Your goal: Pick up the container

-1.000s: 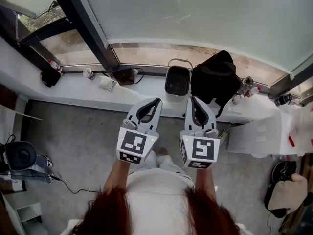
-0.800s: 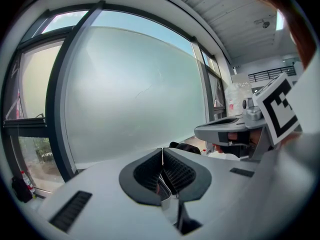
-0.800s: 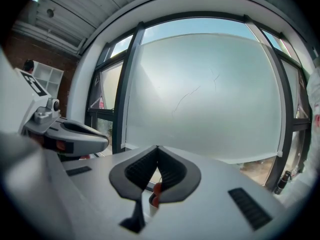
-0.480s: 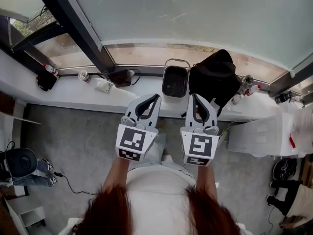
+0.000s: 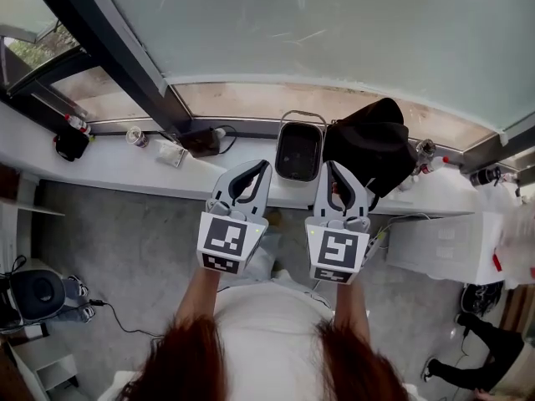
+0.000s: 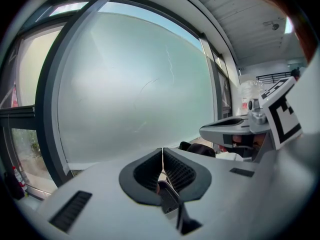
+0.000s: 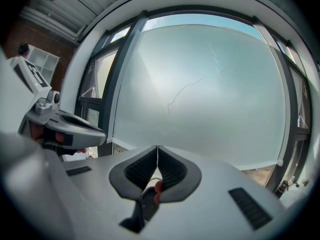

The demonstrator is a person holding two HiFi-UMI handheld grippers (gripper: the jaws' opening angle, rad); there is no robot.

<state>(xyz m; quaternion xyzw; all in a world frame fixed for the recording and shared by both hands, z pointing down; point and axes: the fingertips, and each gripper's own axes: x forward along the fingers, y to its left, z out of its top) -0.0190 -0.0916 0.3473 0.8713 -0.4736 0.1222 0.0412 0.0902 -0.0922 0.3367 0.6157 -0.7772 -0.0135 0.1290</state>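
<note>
Container [image 5: 299, 151] sits on the windowsill [image 5: 117, 162], just ahead of and between the left tool [image 5: 267, 166] and right tool [image 5: 328, 166]; both tools' jaws are pressed together, holding nothing.

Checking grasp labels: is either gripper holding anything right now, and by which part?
Nothing is held. The left gripper and right gripper are both shut with nothing between the jaws; the container is not gripped.
</note>
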